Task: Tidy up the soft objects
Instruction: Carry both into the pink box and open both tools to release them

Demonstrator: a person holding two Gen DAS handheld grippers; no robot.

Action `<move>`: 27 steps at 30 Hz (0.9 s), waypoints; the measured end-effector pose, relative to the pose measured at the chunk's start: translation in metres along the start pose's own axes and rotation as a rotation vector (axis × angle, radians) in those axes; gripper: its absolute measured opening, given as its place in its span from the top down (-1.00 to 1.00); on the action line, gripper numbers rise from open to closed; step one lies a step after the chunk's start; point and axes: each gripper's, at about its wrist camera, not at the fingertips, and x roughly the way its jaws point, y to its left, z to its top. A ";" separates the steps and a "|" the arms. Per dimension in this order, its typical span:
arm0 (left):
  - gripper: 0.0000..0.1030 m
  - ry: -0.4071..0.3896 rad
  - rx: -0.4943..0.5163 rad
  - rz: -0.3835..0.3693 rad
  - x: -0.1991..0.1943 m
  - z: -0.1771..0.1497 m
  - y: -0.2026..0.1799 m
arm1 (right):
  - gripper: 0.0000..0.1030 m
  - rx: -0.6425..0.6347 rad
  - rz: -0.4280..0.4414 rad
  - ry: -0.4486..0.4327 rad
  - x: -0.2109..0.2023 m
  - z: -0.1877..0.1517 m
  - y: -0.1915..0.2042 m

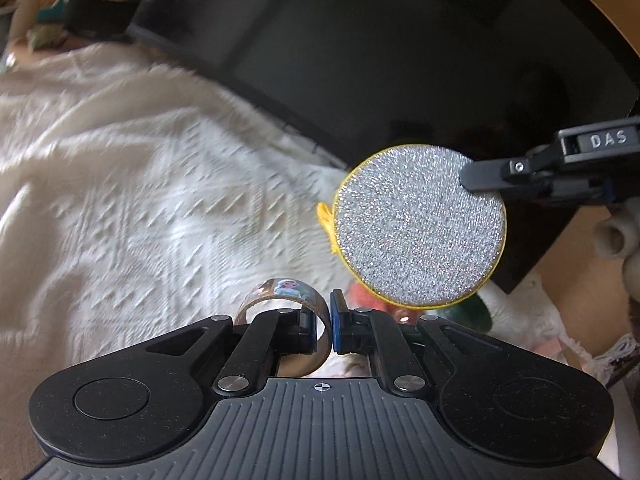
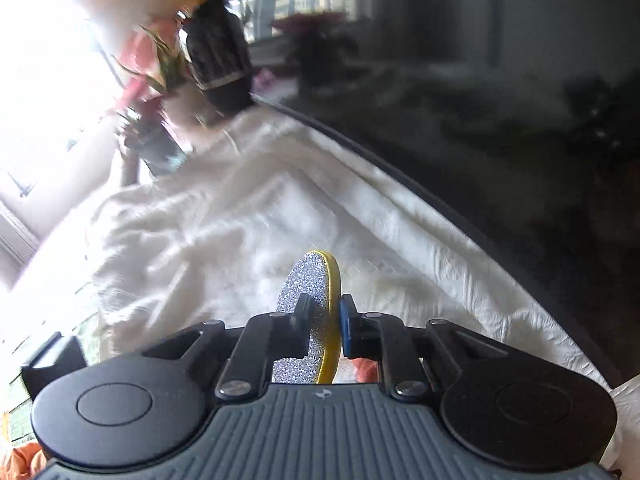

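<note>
My left gripper [image 1: 325,322] is shut on the wall of a tape roll [image 1: 280,296] printed with a cartoon picture, held above a white textured blanket [image 1: 140,184]. My right gripper [image 2: 326,314] is shut on a round silver glitter scrub pad with a yellow rim [image 2: 316,312], held edge-on in its own view. In the left wrist view the same pad [image 1: 420,224] hangs face-on in the air to the right, with the right gripper's fingers [image 1: 480,178] clamped on its upper right edge.
A dark screen [image 1: 360,40] stands behind the blanket. Pink and green soft items [image 1: 476,312] lie below the pad, partly hidden. In the right wrist view a plant in a pot [image 2: 156,80] and a dark bag [image 2: 220,56] stand at the far left by a bright window.
</note>
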 end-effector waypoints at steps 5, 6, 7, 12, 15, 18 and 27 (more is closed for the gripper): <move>0.83 0.001 0.094 -0.030 -0.009 0.007 -0.045 | 0.73 0.017 -0.018 -0.072 -0.048 -0.007 -0.011; 0.83 0.002 0.113 -0.046 -0.009 0.007 -0.057 | 0.73 0.028 -0.021 -0.091 -0.062 -0.011 -0.016; 0.83 0.005 0.134 -0.065 -0.008 0.007 -0.071 | 0.73 0.040 -0.030 -0.114 -0.080 -0.016 -0.023; 0.83 0.048 0.248 -0.203 0.006 -0.006 -0.156 | 0.73 0.099 -0.113 -0.227 -0.167 -0.059 -0.069; 0.83 0.109 0.309 -0.310 0.021 -0.022 -0.213 | 0.73 0.168 -0.189 -0.301 -0.221 -0.100 -0.103; 0.83 0.202 0.368 -0.421 0.041 -0.044 -0.275 | 0.73 0.238 -0.289 -0.366 -0.268 -0.140 -0.134; 0.83 0.417 0.585 -0.540 0.092 -0.109 -0.428 | 0.72 0.443 -0.551 -0.442 -0.341 -0.245 -0.220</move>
